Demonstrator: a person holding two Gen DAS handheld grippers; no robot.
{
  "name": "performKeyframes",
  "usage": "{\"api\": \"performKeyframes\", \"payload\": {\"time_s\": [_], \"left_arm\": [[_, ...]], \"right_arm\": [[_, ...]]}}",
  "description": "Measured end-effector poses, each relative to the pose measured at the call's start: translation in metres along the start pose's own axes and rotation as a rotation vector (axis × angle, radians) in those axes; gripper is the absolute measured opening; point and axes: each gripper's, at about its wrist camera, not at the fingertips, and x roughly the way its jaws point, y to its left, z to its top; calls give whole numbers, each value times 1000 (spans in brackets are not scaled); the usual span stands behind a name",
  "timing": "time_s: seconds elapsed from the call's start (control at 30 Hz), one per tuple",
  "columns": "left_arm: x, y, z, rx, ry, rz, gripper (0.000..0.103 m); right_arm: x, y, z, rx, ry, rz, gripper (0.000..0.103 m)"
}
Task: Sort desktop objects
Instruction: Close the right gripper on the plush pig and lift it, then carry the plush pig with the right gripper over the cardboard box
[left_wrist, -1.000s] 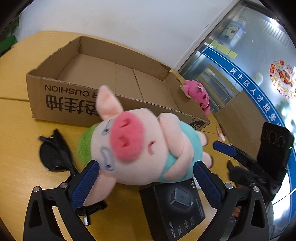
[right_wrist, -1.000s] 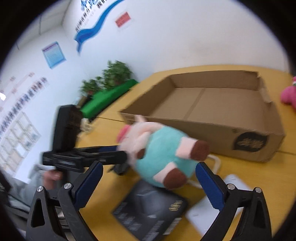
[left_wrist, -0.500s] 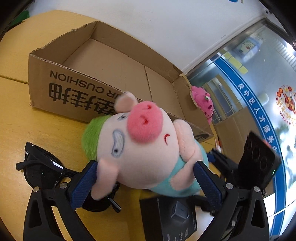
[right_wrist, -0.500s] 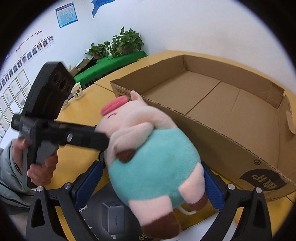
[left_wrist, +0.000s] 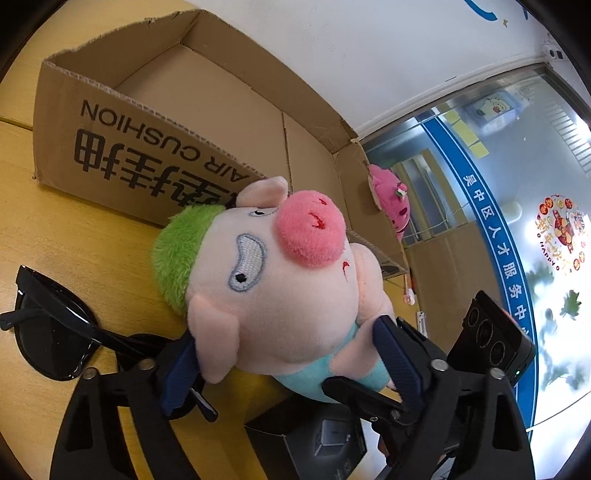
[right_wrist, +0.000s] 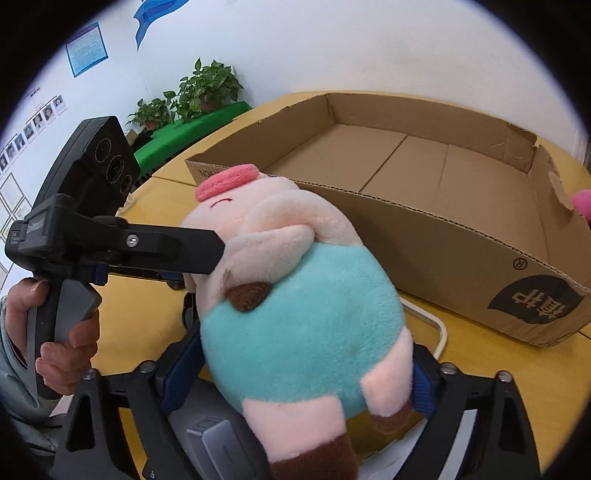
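Plush pig (left_wrist: 280, 280) up off the tabletop (left_wrist: 74, 240), pinched from two ends at once. Left gripper (left_wrist: 291, 365) pressed in on the head and shoulders, blue pads sunk into the fur; right gripper (right_wrist: 299, 380) squeezed around the teal belly near the legs. Both tongs pinching the pig, then, neither spread.

Cardboard box (left_wrist: 207, 122) right behind, open-topped, floor bare, near wall just beyond the pig's snout. Looks like the drop-off, and the carry about halfway there.

To do this well: lift enough for the brown feet to pass the corrugated near rim, and move both grippers together so the soft body doesn't twist or stretch between them. Better still, let one hand take over; a plush this light needs only one grip, and two pulling apart could tug it loose. Set it deep over the box floor, not on the rim, then ease the pads apart.

Watch below: sunglasses (left_wrist: 51, 332) at the near left of the tabletop, dark charger box (right_wrist: 214, 446) directly under the pig, white cable (right_wrist: 432, 325) beside it. Pink plush (left_wrist: 391, 199) past the box's far right corner.
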Motion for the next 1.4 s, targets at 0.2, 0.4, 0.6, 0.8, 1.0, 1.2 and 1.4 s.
{"api": "performKeyframes", "payload": {"time_s": [0.2,0.4,0.6,0.8,1.0,1.2,1.4], "left_arm": [[-23,-31,-1,100,-57,19,72],[-56,-73,15,225,-144,-3,72],[-78,-106,43,331,-202,-19,72],[-95,-124,75,412,-247,-27,72],[-107,-147,112,484,-293,-50,72],[-126,-178,155,581,-342,-59,72],[-140,-195,192,618,-393,-59,72]], "right_arm": [[-35,21,5,-13,-101,-57,83],[-78,32,25,-6,-236,-79,83],[-99,46,60,-27,-338,-124,83],[-108,51,92,-18,-409,-152,82],[-121,52,128,-22,-480,-181,82],[-137,51,168,-28,-564,-194,82],[-143,48,206,-40,-632,-205,82]]}}
